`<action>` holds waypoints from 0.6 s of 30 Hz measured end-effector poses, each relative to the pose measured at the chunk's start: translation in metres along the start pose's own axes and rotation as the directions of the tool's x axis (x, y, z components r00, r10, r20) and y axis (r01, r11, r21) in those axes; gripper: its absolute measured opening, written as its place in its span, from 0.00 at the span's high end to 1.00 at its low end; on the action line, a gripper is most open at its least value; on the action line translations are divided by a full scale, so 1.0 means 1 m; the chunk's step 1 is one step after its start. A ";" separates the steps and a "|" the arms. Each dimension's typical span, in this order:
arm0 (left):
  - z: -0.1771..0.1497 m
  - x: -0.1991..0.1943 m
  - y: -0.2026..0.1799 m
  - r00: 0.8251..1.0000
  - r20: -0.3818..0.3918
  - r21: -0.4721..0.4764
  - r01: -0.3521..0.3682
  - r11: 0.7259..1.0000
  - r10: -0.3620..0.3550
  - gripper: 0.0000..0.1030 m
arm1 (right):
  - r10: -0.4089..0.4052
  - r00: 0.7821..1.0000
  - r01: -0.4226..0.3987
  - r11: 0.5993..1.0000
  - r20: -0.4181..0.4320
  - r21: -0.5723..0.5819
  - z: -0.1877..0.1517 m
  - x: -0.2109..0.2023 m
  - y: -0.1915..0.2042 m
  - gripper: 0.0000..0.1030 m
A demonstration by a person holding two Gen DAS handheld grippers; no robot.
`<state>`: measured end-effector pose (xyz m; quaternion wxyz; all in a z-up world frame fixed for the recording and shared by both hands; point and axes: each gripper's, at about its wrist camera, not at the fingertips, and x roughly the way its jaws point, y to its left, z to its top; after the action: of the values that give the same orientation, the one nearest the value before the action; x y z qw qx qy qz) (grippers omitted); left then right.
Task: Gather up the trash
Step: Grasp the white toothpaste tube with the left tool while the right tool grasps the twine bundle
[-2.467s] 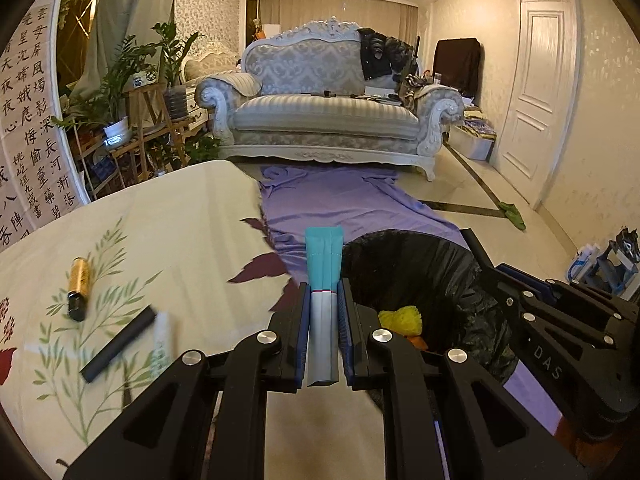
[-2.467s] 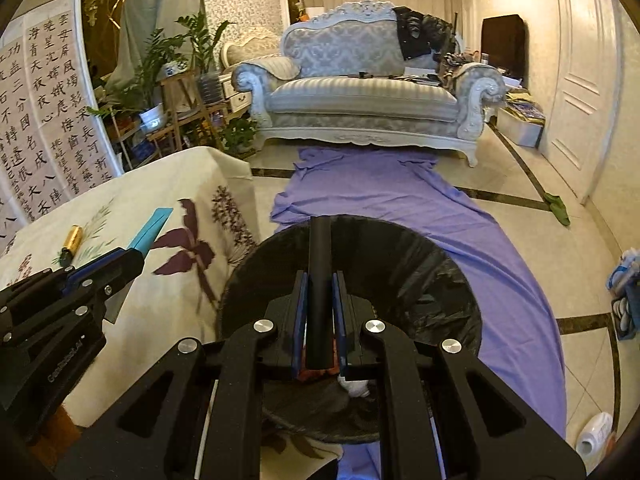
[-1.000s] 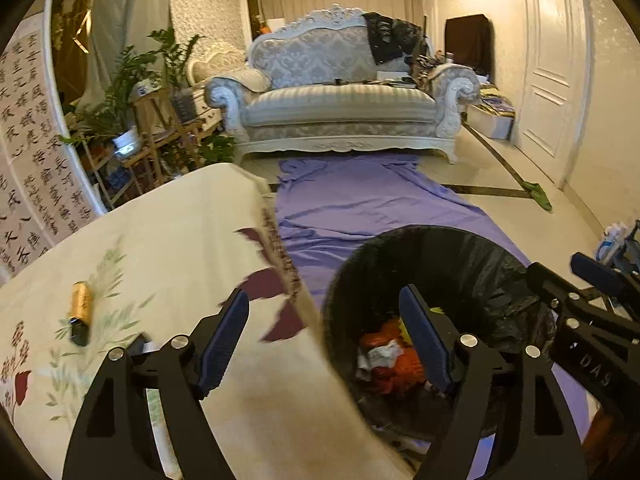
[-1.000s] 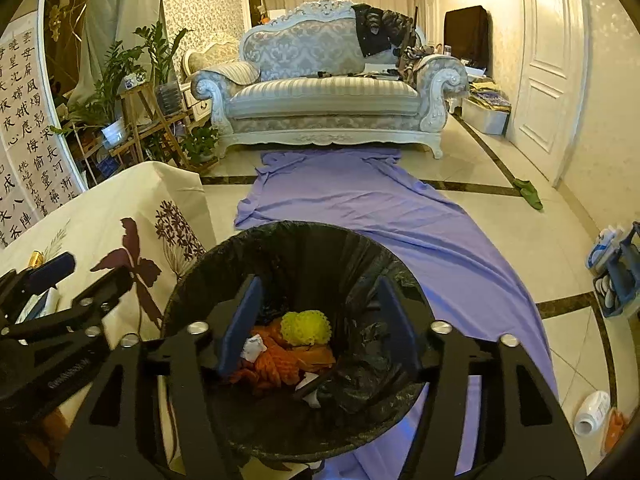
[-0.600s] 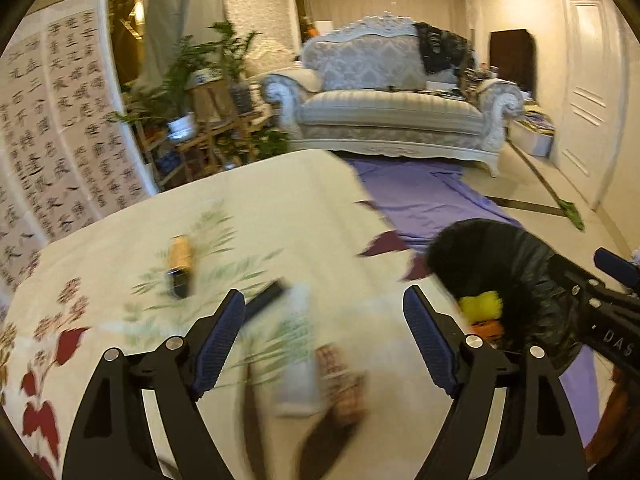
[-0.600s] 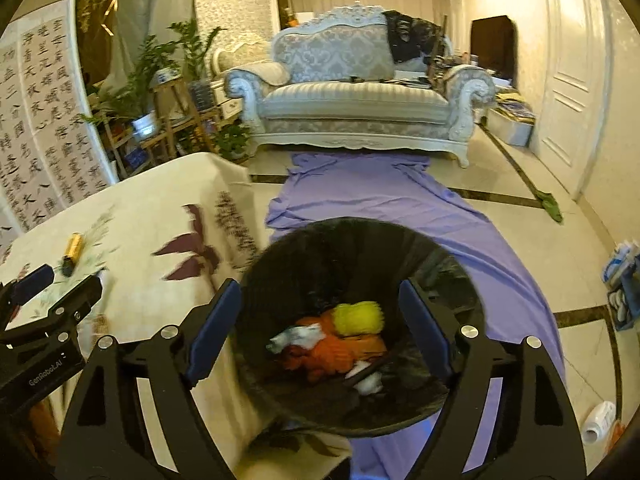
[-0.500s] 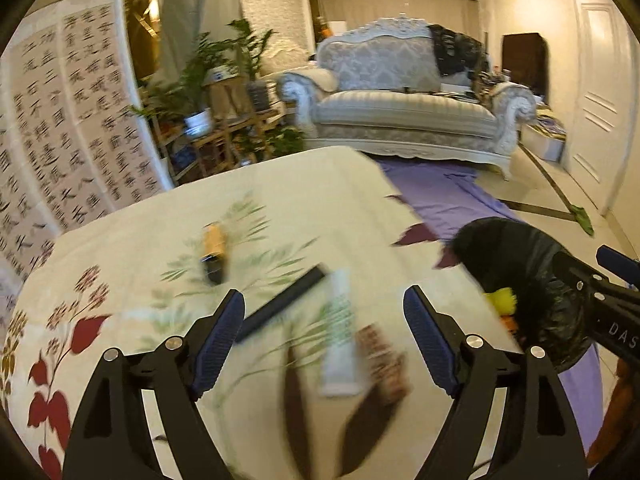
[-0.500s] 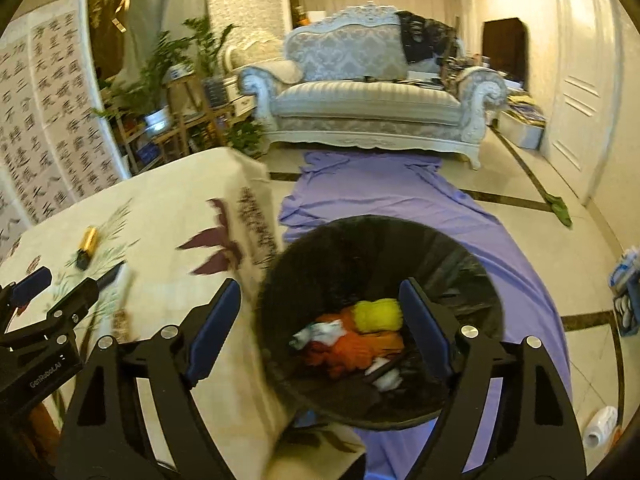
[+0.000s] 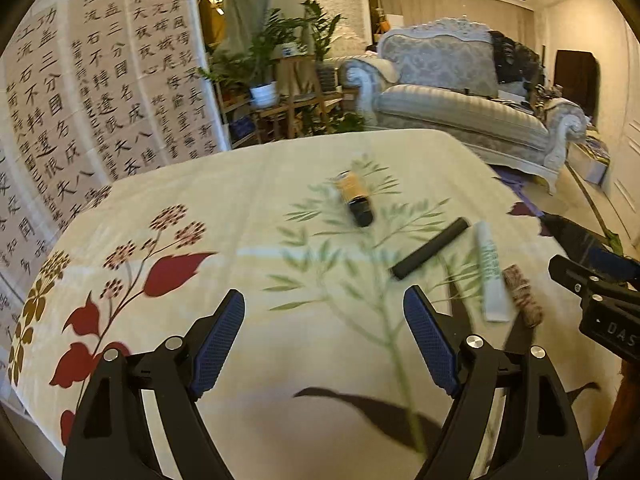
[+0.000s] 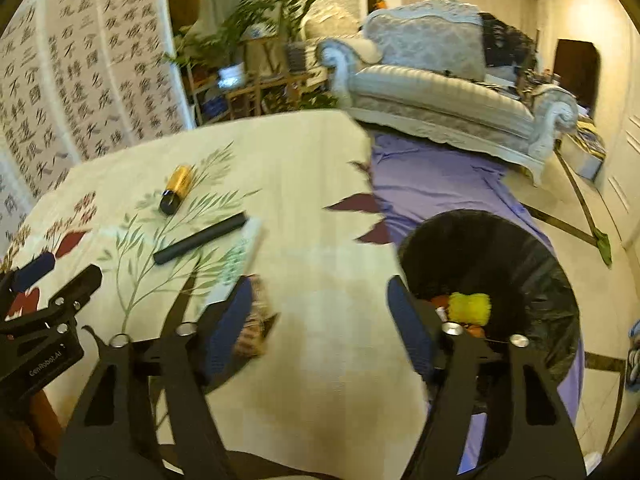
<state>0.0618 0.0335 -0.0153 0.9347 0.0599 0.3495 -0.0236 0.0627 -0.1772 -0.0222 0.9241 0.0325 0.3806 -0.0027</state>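
Observation:
On the floral tablecloth lie a gold and black tube, a black stick, a white and green tube and a brown speckled wrapper. My left gripper is open and empty above the cloth, short of them. My right gripper is open and empty, its left finger by the brown wrapper. The gold tube, black stick and white tube show there too. The black-lined bin holds orange and yellow trash.
The bin stands on a purple cloth on the floor beside the table's right edge. A grey sofa stands behind. Plants on wooden stands and a calligraphy screen are at the left.
Both grippers opened over the bin and let go of the blue-white packet and the black stick. Both have since swung left, back over the table.

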 end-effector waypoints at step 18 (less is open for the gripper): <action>-0.006 0.011 0.000 0.994 -0.057 -0.037 0.095 0.995 -0.098 0.23 | 0.037 0.995 -0.044 0.996 -0.093 -0.074 -0.010 0.014 0.023 0.84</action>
<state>0.0667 0.0338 -0.0270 0.9226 0.0274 0.3798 -0.0609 0.0666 -0.1532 -0.0379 0.9062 0.0053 0.4216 0.0321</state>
